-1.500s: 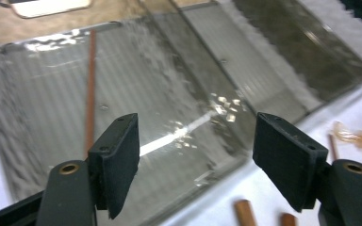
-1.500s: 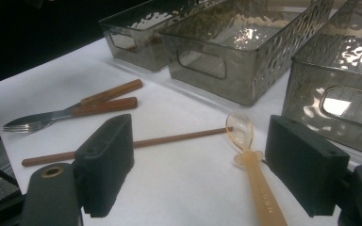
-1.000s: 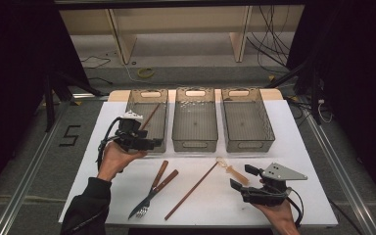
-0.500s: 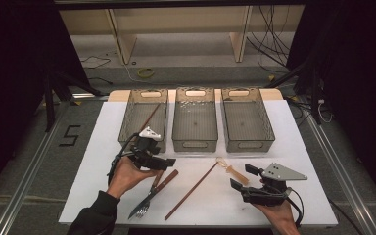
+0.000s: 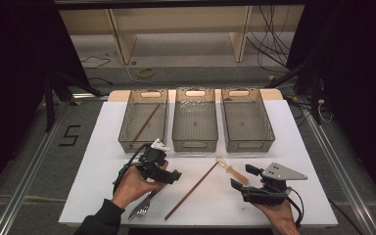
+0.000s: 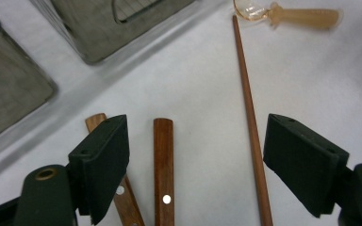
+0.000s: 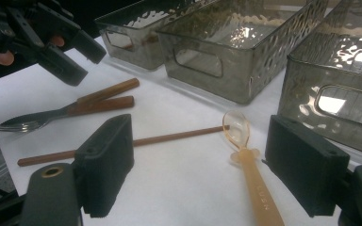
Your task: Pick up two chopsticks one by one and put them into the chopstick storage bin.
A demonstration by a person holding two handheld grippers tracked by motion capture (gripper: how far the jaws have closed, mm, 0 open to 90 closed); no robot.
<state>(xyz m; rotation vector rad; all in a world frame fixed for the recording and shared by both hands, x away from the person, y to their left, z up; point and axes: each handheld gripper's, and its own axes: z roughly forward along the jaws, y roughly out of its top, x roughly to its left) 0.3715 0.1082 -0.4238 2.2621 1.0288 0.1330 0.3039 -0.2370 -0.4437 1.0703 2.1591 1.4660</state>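
This looks like a lab or recording rig rather than a home. A white table (image 5: pixel 303 147) stands in a space hemmed by black curtains (image 5: pixel 14 58), with metal rails (image 5: pixel 24 171) along the grey floor, loose cables (image 5: pixel 269 44) beyond and a taped numeral 5 (image 5: pixel 70 135) beside it. Three identical clear bins (image 5: pixel 194 142) sit in a row, staged.

i can read a "5" marked in dark strokes on the grey floor (image 5: pixel 70 135) left of my table. the amber spoon (image 7: pixel 252 165) handle bears embossed letters, too faint to make out.
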